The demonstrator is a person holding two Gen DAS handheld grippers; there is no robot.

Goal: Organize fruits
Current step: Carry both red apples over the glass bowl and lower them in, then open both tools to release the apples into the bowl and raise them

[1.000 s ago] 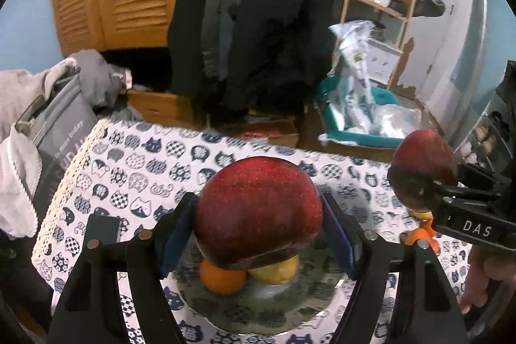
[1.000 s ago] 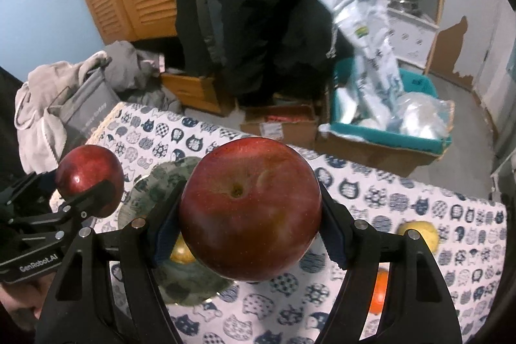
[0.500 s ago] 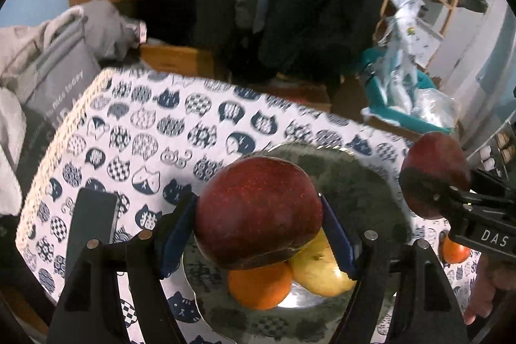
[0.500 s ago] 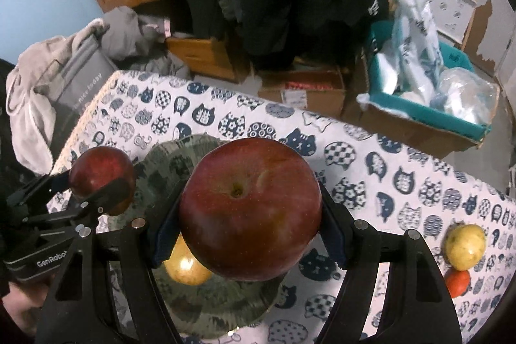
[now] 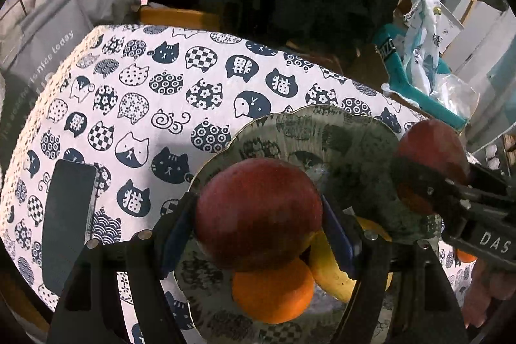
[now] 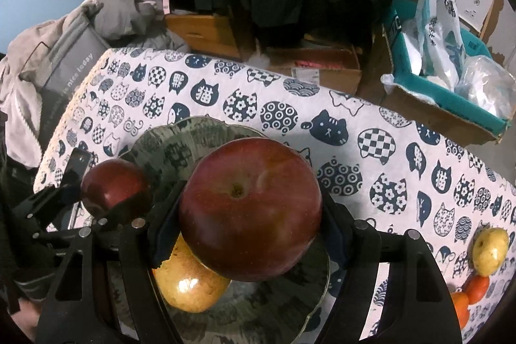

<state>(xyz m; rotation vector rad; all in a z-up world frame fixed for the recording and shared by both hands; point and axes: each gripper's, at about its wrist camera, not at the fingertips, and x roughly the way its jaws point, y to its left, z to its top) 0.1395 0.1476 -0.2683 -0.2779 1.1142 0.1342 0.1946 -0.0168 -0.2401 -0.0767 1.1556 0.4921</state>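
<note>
Left gripper (image 5: 258, 215) pinching a red apple (image 5: 258, 211) above the plate (image 5: 322, 131); right gripper (image 6: 250, 218) pinching a second apple (image 6: 250, 208) over the same plate. Orange (image 5: 274, 292) and yellow fruit (image 6: 190, 286) already on the plate, under the apples. Apples look firm, smooth, fairly heavy, bruise-prone: grip across the widest part, set down gently, clear of the fruit below.

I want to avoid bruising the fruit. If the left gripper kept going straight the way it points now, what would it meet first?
Probably the orange on the plate: it lies directly below the red apple clamped in the left gripper, with a yellow fruit beside it. The gap between them is unclear.
</note>
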